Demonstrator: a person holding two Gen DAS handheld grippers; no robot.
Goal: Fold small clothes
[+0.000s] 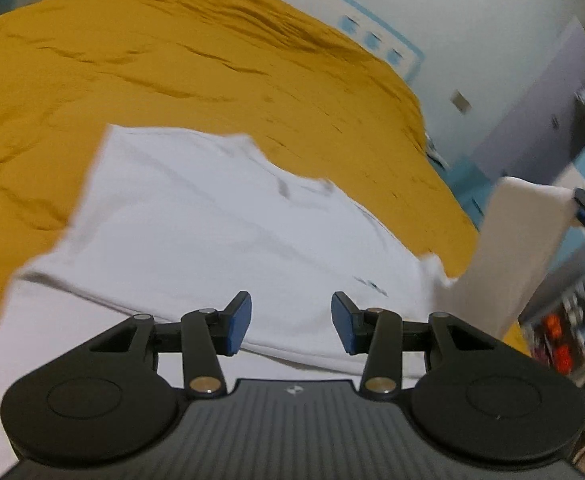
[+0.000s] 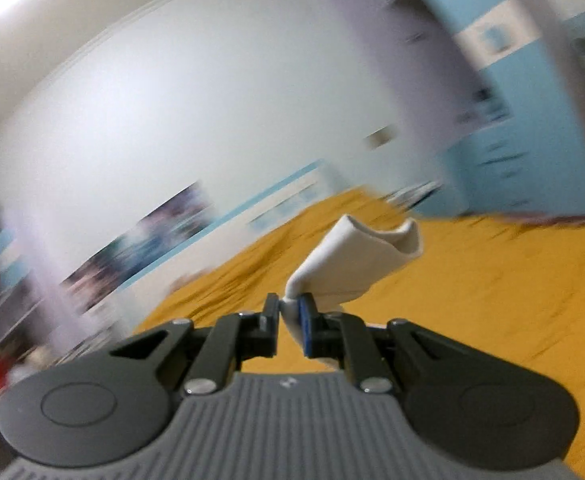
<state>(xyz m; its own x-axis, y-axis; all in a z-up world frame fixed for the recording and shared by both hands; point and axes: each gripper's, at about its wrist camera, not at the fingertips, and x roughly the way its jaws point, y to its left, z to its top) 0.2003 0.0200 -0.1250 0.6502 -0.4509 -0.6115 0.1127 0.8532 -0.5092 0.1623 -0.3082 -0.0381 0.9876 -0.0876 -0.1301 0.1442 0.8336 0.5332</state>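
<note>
Covering most of both views: bed (image 1: 172, 60), mustard spread, wrinkled.
Garment: white shirt (image 1: 220, 232) lying mostly flat on bed, right part lifted off spread and hanging in air.
Lifted part: white fabric corner (image 2: 352, 264) rising curled above right pads, clear of bed.
Left hand-held gripper (image 1: 291, 322): jaws parted about halfway, nothing between pads, hovering over near edge of shirt.
Right hand-held gripper (image 2: 289, 320): pinched narrow on fabric corner, pointing nearly level.
Step in hand: likely drawing one side up and across for first fold.
Next move: carrying corner over body of shirt, laying it edge to edge, with left pinning cloth against sliding.
</note>
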